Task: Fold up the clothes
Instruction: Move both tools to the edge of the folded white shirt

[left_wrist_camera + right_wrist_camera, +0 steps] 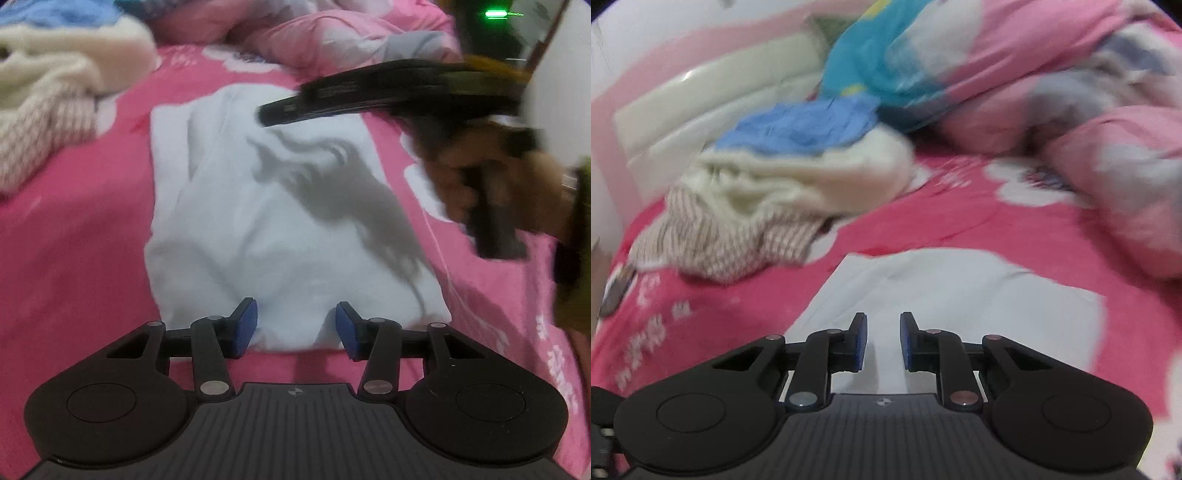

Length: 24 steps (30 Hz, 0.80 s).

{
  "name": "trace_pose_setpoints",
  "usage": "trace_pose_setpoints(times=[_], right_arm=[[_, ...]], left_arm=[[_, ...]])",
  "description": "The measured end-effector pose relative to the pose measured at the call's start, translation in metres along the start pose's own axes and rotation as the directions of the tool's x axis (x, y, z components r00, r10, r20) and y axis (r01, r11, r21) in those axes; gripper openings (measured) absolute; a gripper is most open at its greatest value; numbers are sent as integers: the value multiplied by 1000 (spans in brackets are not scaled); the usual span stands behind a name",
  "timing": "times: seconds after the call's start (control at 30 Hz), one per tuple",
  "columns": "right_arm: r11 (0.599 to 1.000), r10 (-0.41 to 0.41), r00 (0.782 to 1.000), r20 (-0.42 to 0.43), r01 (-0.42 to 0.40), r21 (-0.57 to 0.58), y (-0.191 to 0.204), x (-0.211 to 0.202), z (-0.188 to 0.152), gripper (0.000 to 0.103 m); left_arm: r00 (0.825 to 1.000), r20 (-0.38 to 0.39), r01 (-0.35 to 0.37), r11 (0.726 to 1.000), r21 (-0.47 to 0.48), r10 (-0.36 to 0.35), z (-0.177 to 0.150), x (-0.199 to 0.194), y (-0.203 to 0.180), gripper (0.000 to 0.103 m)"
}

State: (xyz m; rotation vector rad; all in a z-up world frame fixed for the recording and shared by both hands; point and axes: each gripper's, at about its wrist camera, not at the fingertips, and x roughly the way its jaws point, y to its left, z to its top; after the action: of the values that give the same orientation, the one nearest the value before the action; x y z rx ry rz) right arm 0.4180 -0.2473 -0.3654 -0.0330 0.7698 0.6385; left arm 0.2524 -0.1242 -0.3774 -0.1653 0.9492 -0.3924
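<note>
A white folded garment [266, 221] lies flat on the pink bedsheet [74, 258]. My left gripper [295, 326] hovers at its near edge, blue pads wide apart and open, with the cloth's hem below them. In the right wrist view the same garment [960, 291] lies under my right gripper [884, 343]. Its pads stand a narrow gap apart with nothing pinched between them. From the left wrist view, the right gripper [264, 114] reaches blurred over the garment's far right corner, held by a hand [461, 177].
A pile of cream and striped knitwear [768, 206] with a blue garment [801, 129] on top sits left of the white one. A bunched pink quilt [1089, 122] fills the far right. A padded headboard [701, 107] stands behind.
</note>
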Motion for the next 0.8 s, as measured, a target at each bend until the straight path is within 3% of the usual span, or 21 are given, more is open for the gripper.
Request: trace_pose_setpoints(times=[0.07, 0.17, 0.27, 0.37, 0.43, 0.5, 0.6, 0.7, 0.77, 0.8], right_arm=[[1000, 20, 999, -43, -20, -2, -7, 29, 0, 19], [997, 32, 999, -31, -30, 73, -23, 49, 3, 19], [991, 58, 998, 9, -59, 124, -28, 41, 11, 19], [990, 90, 996, -14, -88, 108, -25, 48, 15, 19], [997, 47, 997, -65, -42, 66, -22, 69, 15, 18], [993, 41, 998, -41, -36, 117, -28, 77, 19, 18], [983, -7, 1000, 24, 2, 185, -32, 53, 26, 20], [960, -15, 997, 82, -8, 279, -46, 1, 24, 23], [933, -12, 995, 101, -25, 359, -66, -35, 18, 33], [916, -9, 994, 105, -34, 399, -76, -52, 12, 50]], left_arm=[[1000, 3, 1, 1000, -6, -1, -3, 0, 1, 47], [1000, 6, 0, 1000, -8, 0, -5, 1, 1, 47], [1000, 4, 1, 1000, -16, -1, -6, 2, 2, 47], [1000, 3, 4, 1000, -14, -4, -6, 2, 3, 47], [1000, 2, 7, 1000, -11, -7, -6, 1, 2, 47], [1000, 1, 10, 1000, -8, -10, -6, 1, 2, 47], [1000, -7, 27, 999, -22, -27, -3, -2, 7, 48], [999, -1, 50, 997, -52, -50, 9, -16, 15, 49], [996, 39, 89, 991, -97, -85, 19, -35, 25, 51], [992, 67, 111, 984, -136, -103, 25, -43, 33, 52]])
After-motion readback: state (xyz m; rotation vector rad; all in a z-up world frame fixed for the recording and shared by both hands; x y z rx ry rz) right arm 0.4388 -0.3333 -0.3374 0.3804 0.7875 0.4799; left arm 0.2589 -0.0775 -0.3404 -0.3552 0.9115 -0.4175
